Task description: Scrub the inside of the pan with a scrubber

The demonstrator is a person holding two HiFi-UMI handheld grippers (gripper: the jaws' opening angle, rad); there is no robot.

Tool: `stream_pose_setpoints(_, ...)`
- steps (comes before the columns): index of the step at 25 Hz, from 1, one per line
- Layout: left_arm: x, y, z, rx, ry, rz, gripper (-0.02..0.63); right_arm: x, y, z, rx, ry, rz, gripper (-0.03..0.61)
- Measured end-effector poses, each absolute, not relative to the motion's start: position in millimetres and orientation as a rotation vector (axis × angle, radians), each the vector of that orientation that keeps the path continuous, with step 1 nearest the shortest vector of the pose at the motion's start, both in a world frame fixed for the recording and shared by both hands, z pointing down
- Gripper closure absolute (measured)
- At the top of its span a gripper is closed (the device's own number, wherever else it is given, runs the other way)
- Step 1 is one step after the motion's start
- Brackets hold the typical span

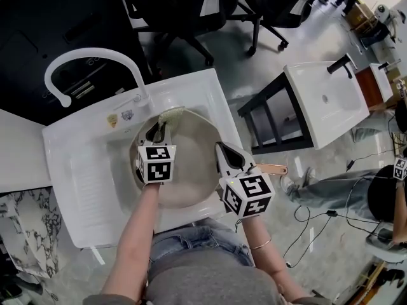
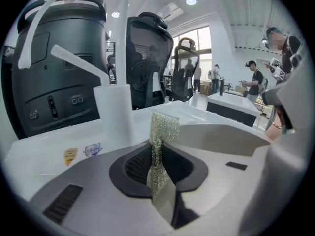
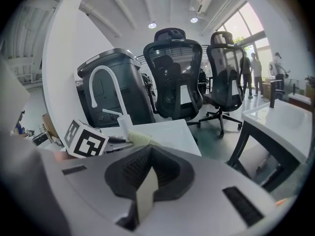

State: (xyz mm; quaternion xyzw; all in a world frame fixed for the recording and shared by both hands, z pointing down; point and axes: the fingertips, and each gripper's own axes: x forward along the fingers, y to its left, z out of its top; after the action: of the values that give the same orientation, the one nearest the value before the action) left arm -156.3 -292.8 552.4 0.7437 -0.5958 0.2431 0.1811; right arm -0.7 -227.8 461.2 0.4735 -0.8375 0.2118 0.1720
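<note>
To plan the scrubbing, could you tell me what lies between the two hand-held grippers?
Only the bare inside of the pan, as the head view shows.

A white sink unit (image 1: 82,189) carries everything — a ribbed drainboard forms its left part. A white arched faucet (image 1: 95,54) rises at its back edge near two small stickers (image 1: 119,117), and the pan (image 1: 191,161) sits in its basin.

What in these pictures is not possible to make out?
- Head view: the left gripper covers part of the pan's inside and the scrubber's lower end.
- Head view: the right gripper hides where the handle meets the pan.
- Left gripper view: the print on the sink stickers is too small to read.
</note>
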Motion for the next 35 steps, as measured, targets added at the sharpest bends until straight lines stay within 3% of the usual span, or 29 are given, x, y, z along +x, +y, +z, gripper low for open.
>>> stream_pose_setpoints(19,-217.5,-232.7,541.4,1.754,-1.896,0.698,0.543,-10.1,-198.7,445.5,1.248,-2.466,0.546,0.568)
stream_pose_setpoints(35,-210.3,-159.8,506.2,1.713,-1.999,0.596,0.543,7.2,-154.8,426.0,1.186,-2.561,0.487,0.568)
